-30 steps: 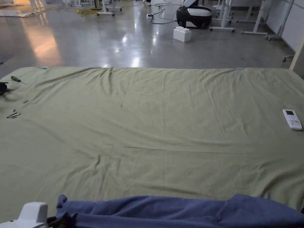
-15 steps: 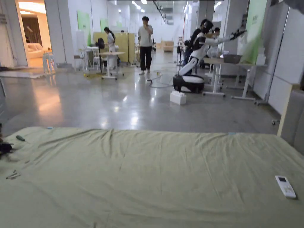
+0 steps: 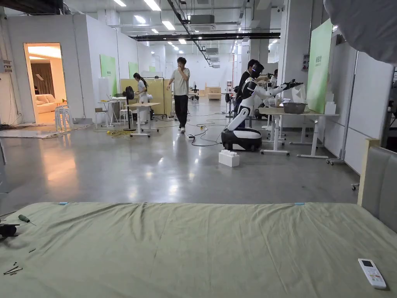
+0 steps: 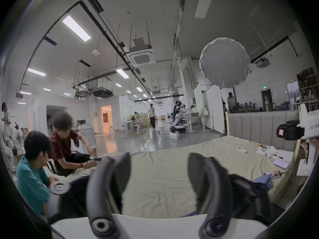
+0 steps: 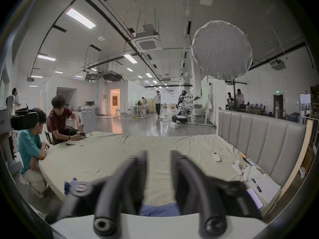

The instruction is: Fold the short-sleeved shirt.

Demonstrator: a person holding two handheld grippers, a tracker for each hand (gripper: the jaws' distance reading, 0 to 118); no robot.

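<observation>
The blue short-sleeved shirt [image 5: 158, 210] lies bunched on the green bed sheet [image 3: 201, 252] at the near edge, just below my right gripper [image 5: 158, 154]. That gripper is open, with bare sheet showing between its jaws. A corner of the shirt [image 5: 70, 184] pokes out to its left. In the left gripper view, my left gripper [image 4: 158, 158] hangs over the sheet with its jaws wide open and nothing between them. Part of the shirt [image 4: 263, 182] sits to its right, behind the jaw's linkage.
A white remote [image 3: 371, 272] lies at the bed's right, below a grey padded headboard [image 3: 382, 186]. A screwdriver [image 3: 24, 218] and screws [image 3: 11, 269] lie at the left, where two people [image 4: 34, 170] sit. Phones and small items [image 5: 255, 198] lie near the headboard.
The head camera has tilted up from the bed to the room, so the blue shirt and the white gripper body have dropped out of its bottom edge. Nothing on the bed has moved.
</observation>
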